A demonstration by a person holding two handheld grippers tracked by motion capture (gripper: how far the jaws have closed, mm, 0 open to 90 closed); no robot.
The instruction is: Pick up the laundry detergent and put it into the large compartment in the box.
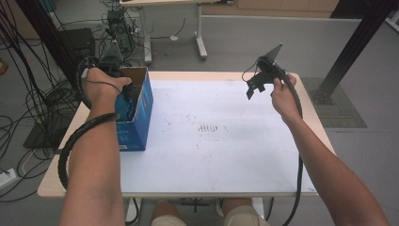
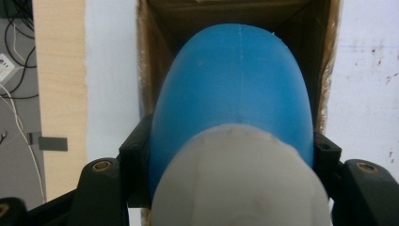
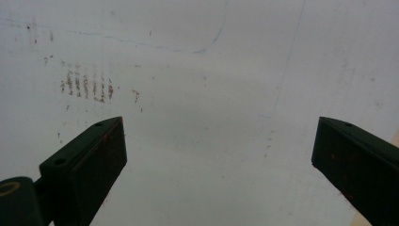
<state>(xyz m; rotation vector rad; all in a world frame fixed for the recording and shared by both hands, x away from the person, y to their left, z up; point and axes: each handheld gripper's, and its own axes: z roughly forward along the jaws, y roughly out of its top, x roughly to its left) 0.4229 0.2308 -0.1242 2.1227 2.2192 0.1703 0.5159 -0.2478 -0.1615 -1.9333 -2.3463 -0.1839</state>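
Nearest, the person's knees under the table [image 1: 282,183] edge, then both forearms reaching forward over the white top. Left hand [image 1: 101,87] carries the left gripper [image 2: 230,155] over the open box [image 1: 141,101], a blue carton with raw cardboard inside, at the table's left side. In the left gripper view the jaws are pinching a bottle [image 2: 235,94], blue body with a pale grey-white cap end [image 2: 240,179] toward the camera, the far end pointing down into the box mouth; one jaw on each flank just past the cap. Bottle is at or inside the box opening; cannot tell if it touches the bottom. Judgement: smooth rounded plastic, a moulding seam down the middle, probably light and fairly stiff, a bit slippery on the curve, so the hold near the cap shoulder where the body is widest looks sensible; a squeeze too far out on the dome could let it squirt free. Not fragile by the look of it. Farther out on the right, the right hand [image 1: 282,96] holds the right gripper [image 1: 259,82] raised above the table, well apart from the box; its view shows jaws spread wide with nothing between, over a patch of brown marks [image 3: 87,87]. Beyond the table: floor, cables, another table's legs.
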